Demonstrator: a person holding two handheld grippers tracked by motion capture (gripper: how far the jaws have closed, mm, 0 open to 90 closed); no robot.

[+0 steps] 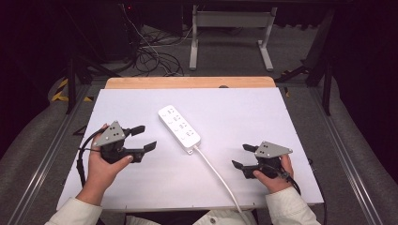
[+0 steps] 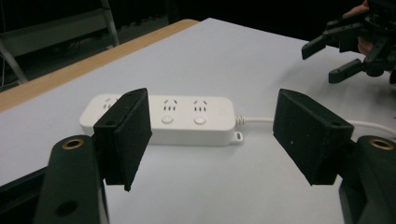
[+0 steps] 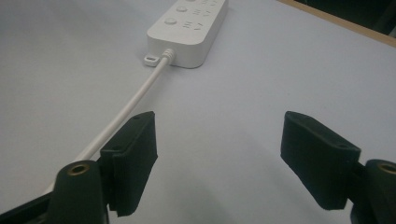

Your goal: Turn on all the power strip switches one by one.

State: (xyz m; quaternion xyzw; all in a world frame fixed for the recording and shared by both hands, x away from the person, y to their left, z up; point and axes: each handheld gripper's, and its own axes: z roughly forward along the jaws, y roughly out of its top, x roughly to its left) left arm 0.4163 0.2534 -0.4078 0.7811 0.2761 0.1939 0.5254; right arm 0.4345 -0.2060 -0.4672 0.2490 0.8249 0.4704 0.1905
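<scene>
A white power strip (image 1: pixel 179 128) with several sockets and round buttons lies at an angle in the middle of the white table top (image 1: pixel 234 112). Its white cable (image 1: pixel 220 178) runs off toward the table's near edge. My left gripper (image 1: pixel 144 138) is held to the strip's left, open, with nothing between its jaws. In the left gripper view the power strip (image 2: pixel 187 119) lies just beyond the open jaws. My right gripper (image 1: pixel 243 156) sits to the right of the cable, open and holding nothing. The right gripper view shows the power strip's cable end (image 3: pixel 187 32) and the cable (image 3: pixel 135 100) ahead.
A wooden strip (image 1: pixel 187 82) edges the table's far side. Beyond it stand a white metal frame (image 1: pixel 230 33) and loose cables (image 1: pixel 150 51) on the floor. Rails run along both sides of the table. In the left gripper view the other gripper (image 2: pixel 355 51) shows at the upper right.
</scene>
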